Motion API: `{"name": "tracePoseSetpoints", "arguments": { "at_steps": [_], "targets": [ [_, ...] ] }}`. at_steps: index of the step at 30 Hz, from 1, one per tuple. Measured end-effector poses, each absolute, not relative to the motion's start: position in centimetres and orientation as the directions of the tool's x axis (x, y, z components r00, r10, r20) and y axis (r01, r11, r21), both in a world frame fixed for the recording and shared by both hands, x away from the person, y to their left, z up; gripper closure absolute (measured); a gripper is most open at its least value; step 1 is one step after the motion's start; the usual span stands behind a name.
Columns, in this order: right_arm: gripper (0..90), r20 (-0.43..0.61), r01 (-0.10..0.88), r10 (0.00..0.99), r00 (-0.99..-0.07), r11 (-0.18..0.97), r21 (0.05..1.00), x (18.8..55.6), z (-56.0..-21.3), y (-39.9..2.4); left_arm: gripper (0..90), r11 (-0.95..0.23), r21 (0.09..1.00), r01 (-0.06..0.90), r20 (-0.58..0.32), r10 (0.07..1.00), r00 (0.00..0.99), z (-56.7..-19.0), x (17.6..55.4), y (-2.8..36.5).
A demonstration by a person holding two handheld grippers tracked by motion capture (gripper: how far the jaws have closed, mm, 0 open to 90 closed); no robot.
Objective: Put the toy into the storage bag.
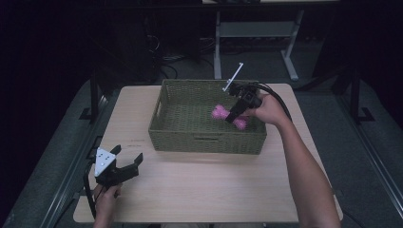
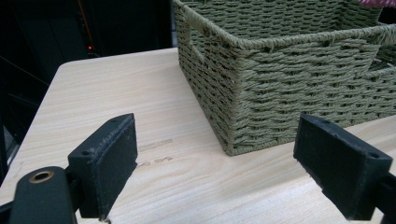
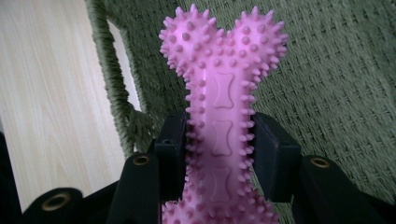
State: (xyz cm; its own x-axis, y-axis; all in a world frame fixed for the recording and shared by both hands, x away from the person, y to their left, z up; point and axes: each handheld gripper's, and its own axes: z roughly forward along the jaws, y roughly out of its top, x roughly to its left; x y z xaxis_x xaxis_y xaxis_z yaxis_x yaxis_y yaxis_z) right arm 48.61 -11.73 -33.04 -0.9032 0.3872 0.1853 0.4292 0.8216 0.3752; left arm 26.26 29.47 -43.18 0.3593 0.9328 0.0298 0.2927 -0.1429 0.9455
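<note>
1. High view: a light wooden desk [image 1: 204,190] carries a rectangular olive-green woven basket [image 1: 207,141] at its far middle. The right claw [image 1: 236,115], held in the person's right hand [image 1: 268,110], reaches down into the basket's right part and is clenched on the shaft of a pink spiky bone-shaped rubber toy [image 1: 220,113]. The toy lies inside the basket at an angle, one knobbed end toward the basket's middle and the other toward its near right corner. The left claw [image 1: 127,157], with a grey three-cornered plate on top, is held by the left hand [image 1: 105,202] over the desk's near left corner, well apart from the basket; its jaws are spread with nothing between them.

2. Left gripper view: the two black jaws stand wide apart above the bare wooden desk. Ahead of them is the basket's near left corner, with a handle slot in its side wall.

3. Right gripper view: both black jaws press against the narrow shaft of the pink toy, one on each side. The toy's two-lobed end points away from the camera, against the woven inside of the basket. A handle opening in the basket wall and the pale desk show at the left.
</note>
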Motion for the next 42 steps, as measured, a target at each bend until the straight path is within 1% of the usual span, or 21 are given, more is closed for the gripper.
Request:
{"name": "tracePoseSetpoints", "arguments": {
  "at_steps": [4,9,15,23,27,36,40,42],
  "targets": [
    [57.2,0.194,0.436,0.391,-0.9,0.821,0.368,48.9,-33.6,-11.6,13.0,-0.136,0.947,0.292,0.025,0.934,0.355,-43.2,26.2,29.5],
    [57.2,0.21,0.446,0.394,-0.895,0.809,0.383,49.0,-34.0,-11.8,13.0,-0.138,0.947,0.291,0.027,0.934,0.356,-43.2,26.2,29.5],
    [57.1,0.212,0.47,0.42,-0.882,0.803,0.366,49.1,-35.1,-12.5,13.0,-0.141,0.946,0.292,0.029,0.934,0.357,-43.2,26.2,29.5],
    [57.1,0.228,0.481,0.424,-0.876,0.797,0.366,49.0,-36.0,-12.8,13.0,-0.146,0.946,0.291,0.033,0.932,0.361,-43.2,26.2,29.5],
    [57.1,0.221,0.476,0.424,-0.878,0.813,0.334,48.9,-36.8,-12.5,13.0,-0.142,0.946,0.29,0.03,0.933,0.358,-43.2,26.2,29.5],
    [57.1,0.227,0.472,0.416,-0.88,0.816,0.334,48.9,-37.1,-11.9,13.0,-0.139,0.947,0.289,0.028,0.933,0.358,-43.1,26.2,29.5],
    [57.1,0.242,0.489,0.427,-0.872,0.796,0.358,48.8,-37.5,-12.3,13.0,-0.138,0.948,0.288,0.027,0.933,0.36,-43.2,26.2,29.5],
    [57.0,0.241,0.496,0.435,-0.868,0.795,0.351,48.8,-37.8,-12.4,13.0,-0.145,0.946,0.29,0.032,0.931,0.362,-43.2,26.2,29.5]
  ]
}}
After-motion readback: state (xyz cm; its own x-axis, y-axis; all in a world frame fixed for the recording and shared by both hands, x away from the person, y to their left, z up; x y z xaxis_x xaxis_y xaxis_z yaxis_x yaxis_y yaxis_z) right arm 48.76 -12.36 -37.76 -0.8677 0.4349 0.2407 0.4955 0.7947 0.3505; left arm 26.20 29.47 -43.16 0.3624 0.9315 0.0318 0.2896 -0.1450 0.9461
